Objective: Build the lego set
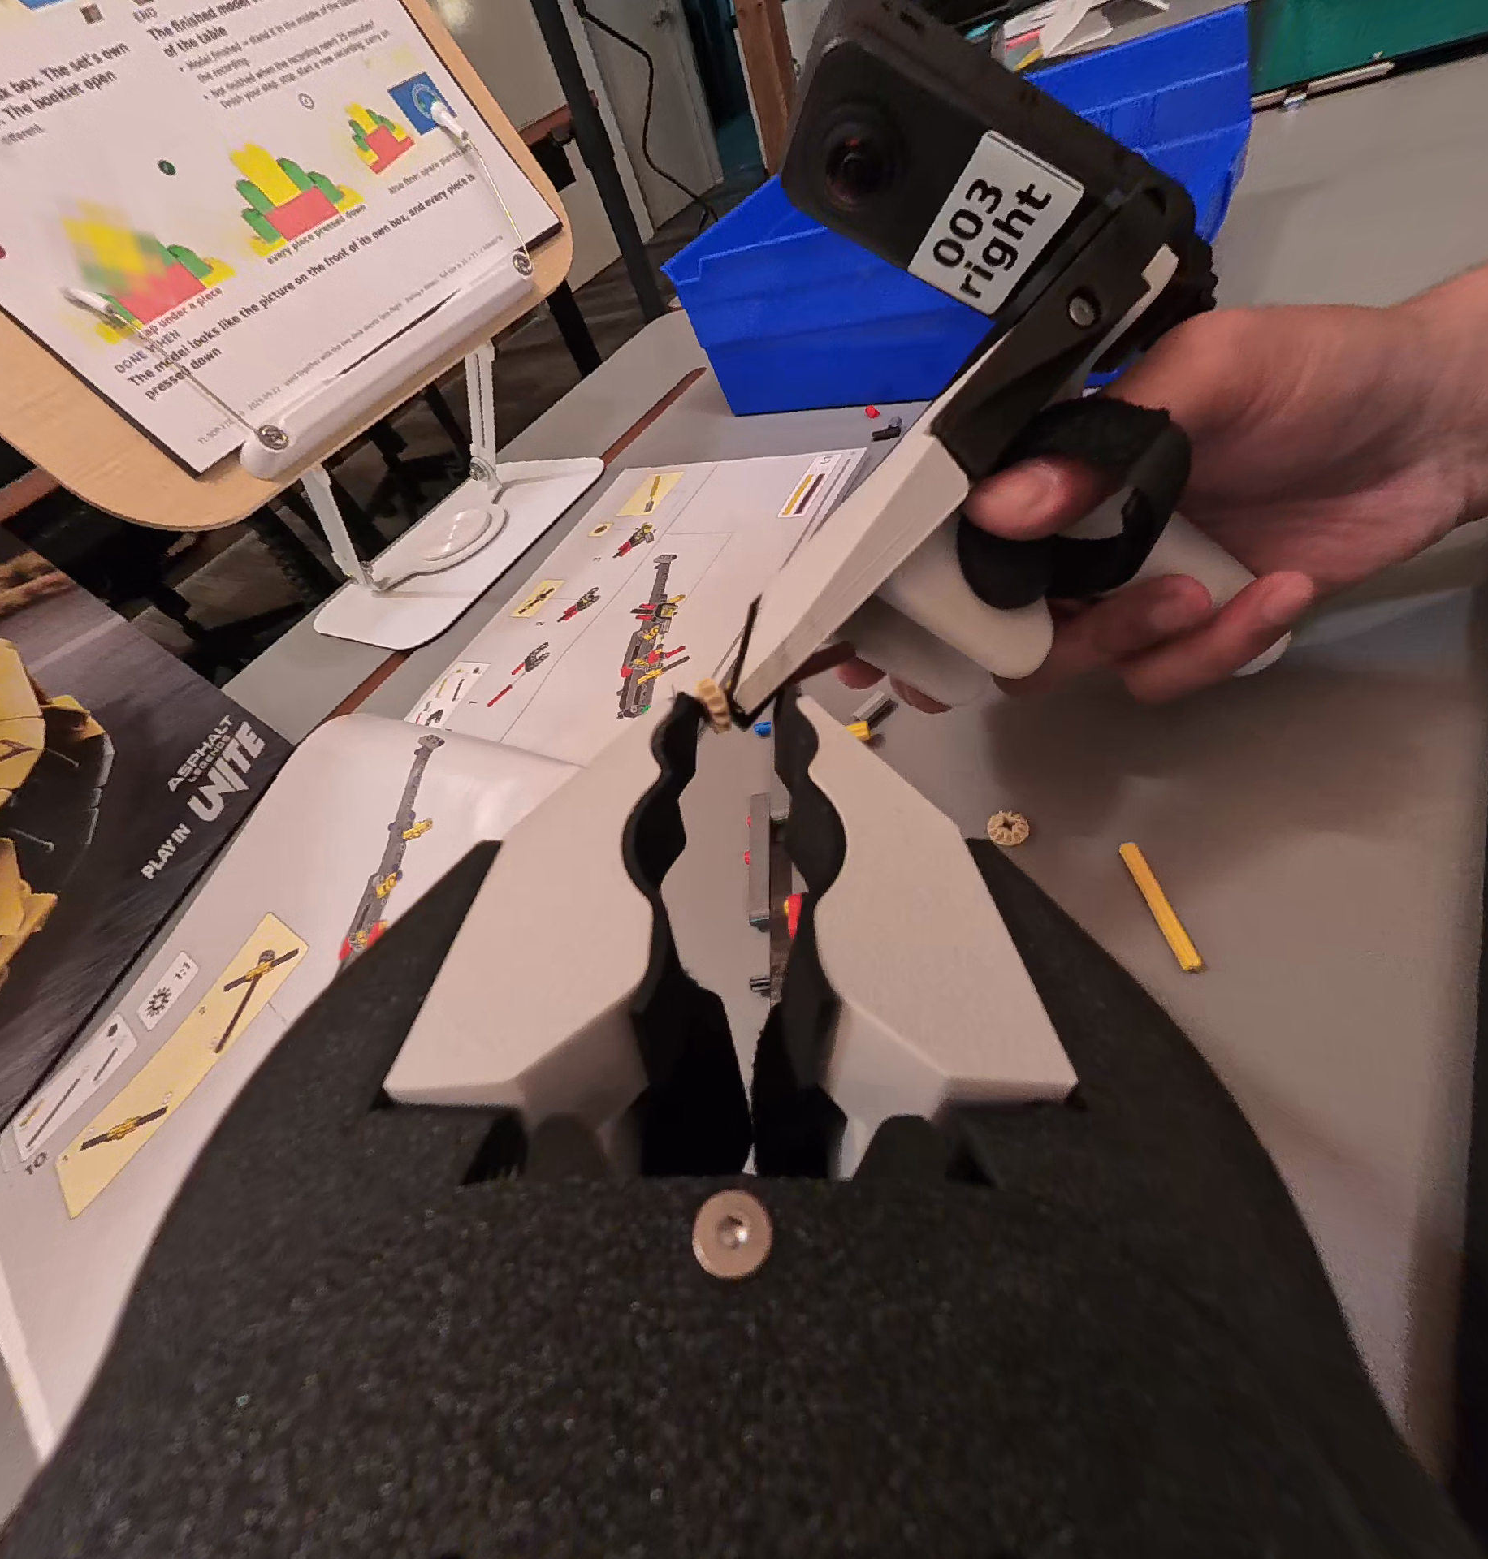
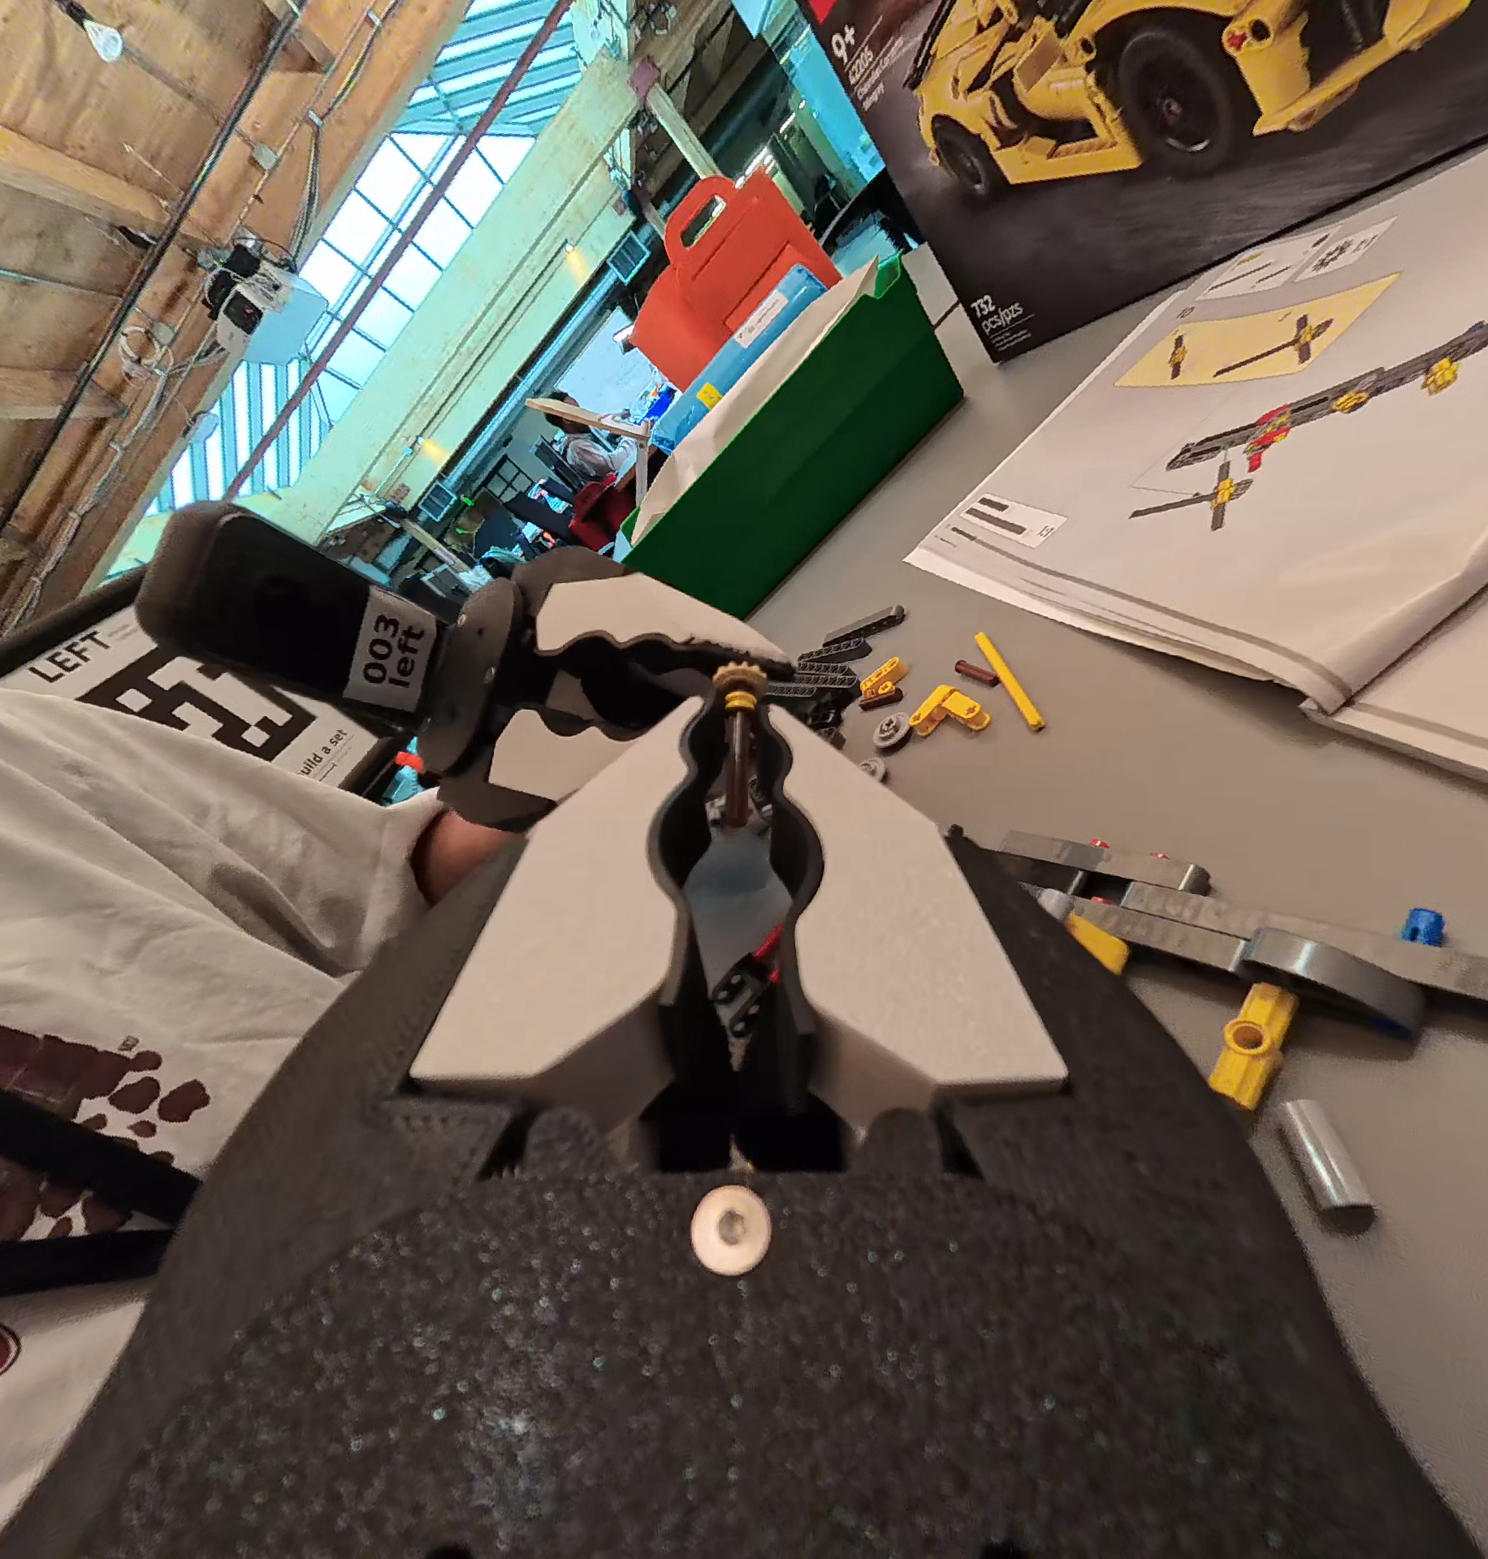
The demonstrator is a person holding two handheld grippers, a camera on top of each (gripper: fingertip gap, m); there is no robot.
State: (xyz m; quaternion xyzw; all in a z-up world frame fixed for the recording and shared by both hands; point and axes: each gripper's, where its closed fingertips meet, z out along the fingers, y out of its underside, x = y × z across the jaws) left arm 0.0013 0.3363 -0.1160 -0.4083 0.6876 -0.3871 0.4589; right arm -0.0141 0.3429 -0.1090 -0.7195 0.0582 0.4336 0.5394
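Observation:
My right gripper point(image 2: 734, 717) is shut on a short brown axle point(image 2: 737, 772) and holds it up off the table. The axle carries a yellow bush point(image 2: 735, 698) and a tan gear point(image 2: 732, 675) at its far end. In the left wrist view the right gripper point(image 1: 749, 683) comes in from the upper right. My left gripper point(image 1: 734, 713) meets it tip to tip, its jaws a little apart. The tan gear point(image 1: 714, 704) rests against its left fingertip point(image 1: 681, 725). In the right wrist view the left gripper point(image 2: 757, 666) shows just behind the gear.
On the grey table lie a second tan gear point(image 1: 1008, 827), a yellow axle point(image 1: 1160, 907), a long grey beam assembly point(image 2: 1230, 936), a yellow connector point(image 2: 1251, 1046), a grey tube point(image 2: 1327, 1168) and small loose parts point(image 2: 947, 709). The open booklet point(image 1: 639, 590), blue bin point(image 1: 892, 295), green bin point(image 2: 791, 472), set box point(image 2: 1146, 169) and sheet stand point(image 1: 437, 548) surround them. My left and right fingertips are right by each other. The yellow connector point(image 2: 1251, 1046) sits 11 cm or so from the ends of my left fingers.

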